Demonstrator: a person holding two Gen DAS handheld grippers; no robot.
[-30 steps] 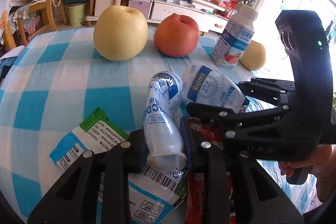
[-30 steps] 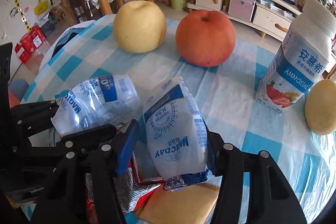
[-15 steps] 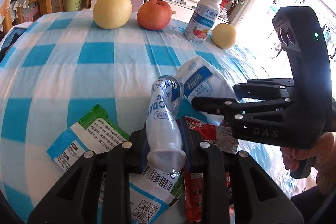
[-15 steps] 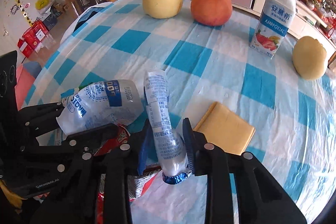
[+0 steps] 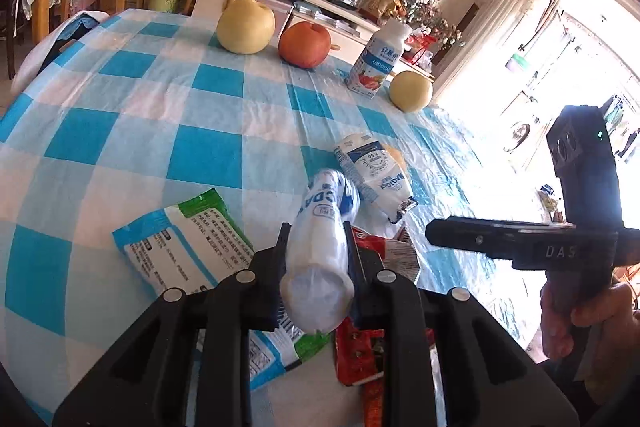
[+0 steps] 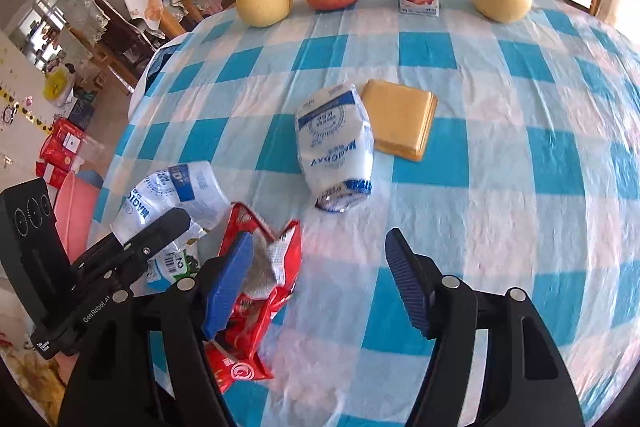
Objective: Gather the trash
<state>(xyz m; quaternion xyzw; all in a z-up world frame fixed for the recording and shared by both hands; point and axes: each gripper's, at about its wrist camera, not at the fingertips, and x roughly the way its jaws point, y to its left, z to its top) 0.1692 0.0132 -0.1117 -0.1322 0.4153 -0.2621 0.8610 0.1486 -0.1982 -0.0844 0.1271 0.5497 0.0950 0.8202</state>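
Left wrist: crinkly plastic pouch (image 5: 320,251) squeezed between left gripper (image 5: 316,267) pads.

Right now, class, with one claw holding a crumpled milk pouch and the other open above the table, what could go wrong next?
1. The left claw pinches the crumpled white-and-blue milk pouch near one end only; the soft plastic may slip out.
2. The open right claw hangs beside the torn red snack wrapper, whose edge touches one finger; closing could snag it instead of the second white-and-blue milk pouch lying farther off.
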